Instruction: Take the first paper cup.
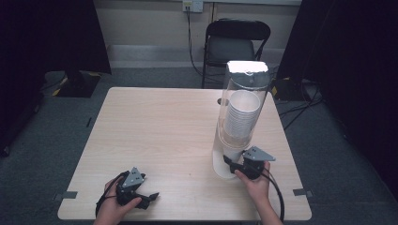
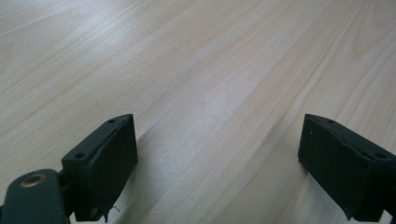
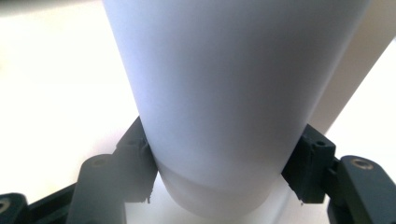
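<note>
Near the front left corner of the pale wood table, left hand wrapped round the left gripper, grey three-cornered plate on top, cable looping behind, jaws pointing right along the front edge. Released: in the left gripper view jaws standing wide apart, bare wood grain between them, nothing held. Further right, past the middle of the table, a tall clear tube standing upright, white cap on top, a stack of white cups hanging inside its upper half. At the foot of the tube, a white cup sticking out below, touching or just above the tabletop, cannot tell which. Right gripper reaching in from the right at that cup, right hand behind it near the front right edge, grey plate on top, cable trailing back toward the table edge. In the right gripper view the cup upright and close, one jaw pressed to each side of its lower wall, just above the stepped base: grasping the cup. Beyond the table, a dark folding chair against the far wall, cables on the grey floor to the right
</note>
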{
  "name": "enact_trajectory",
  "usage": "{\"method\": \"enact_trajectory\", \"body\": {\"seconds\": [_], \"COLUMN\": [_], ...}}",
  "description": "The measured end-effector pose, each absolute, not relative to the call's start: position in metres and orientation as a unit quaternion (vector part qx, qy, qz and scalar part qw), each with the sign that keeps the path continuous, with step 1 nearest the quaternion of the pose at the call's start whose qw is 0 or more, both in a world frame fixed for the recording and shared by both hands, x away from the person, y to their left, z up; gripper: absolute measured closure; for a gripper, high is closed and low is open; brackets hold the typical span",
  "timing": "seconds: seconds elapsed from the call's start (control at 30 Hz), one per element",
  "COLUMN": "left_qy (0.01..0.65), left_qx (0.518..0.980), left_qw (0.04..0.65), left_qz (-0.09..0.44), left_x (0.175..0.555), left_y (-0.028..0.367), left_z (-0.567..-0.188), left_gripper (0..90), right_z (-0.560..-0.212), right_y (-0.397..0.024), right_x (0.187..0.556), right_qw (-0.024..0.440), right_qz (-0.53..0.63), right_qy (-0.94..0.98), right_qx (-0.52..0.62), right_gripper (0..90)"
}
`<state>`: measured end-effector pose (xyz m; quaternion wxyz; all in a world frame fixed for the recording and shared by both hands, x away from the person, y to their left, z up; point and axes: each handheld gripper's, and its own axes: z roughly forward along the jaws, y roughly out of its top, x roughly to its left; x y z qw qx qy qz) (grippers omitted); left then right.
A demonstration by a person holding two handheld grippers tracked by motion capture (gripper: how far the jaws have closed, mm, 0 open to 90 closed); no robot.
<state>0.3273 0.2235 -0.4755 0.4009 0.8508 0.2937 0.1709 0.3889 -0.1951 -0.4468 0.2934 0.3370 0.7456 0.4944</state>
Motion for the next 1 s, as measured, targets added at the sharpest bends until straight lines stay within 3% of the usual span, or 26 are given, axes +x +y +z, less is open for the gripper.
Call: {"method": "enact_trajectory", "body": {"seconds": [0.33,0.7,1.0], "left_qy": [0.291,0.294,0.292], "left_qx": [0.853,0.85,0.85], "left_qw": [0.398,0.402,0.402], "left_qz": [0.172,0.171,0.174], "left_x": [0.328,0.327,0.328], "left_y": [0.224,0.223,0.223], "left_z": [-0.475,-0.476,-0.476], "left_gripper": [11.1,11.1,10.9], "right_z": [-0.451,-0.452,-0.456], "right_y": [-0.21,-0.254,-0.261], "right_x": [0.39,0.364,0.345], "right_qw": [0.256,0.258,0.25], "right_qz": [0.489,0.452,0.463], "right_qy": [0.764,0.783,0.784], "right_qx": [0.334,0.339,0.329], "right_gripper": [35.4,34.5,34.2]}}
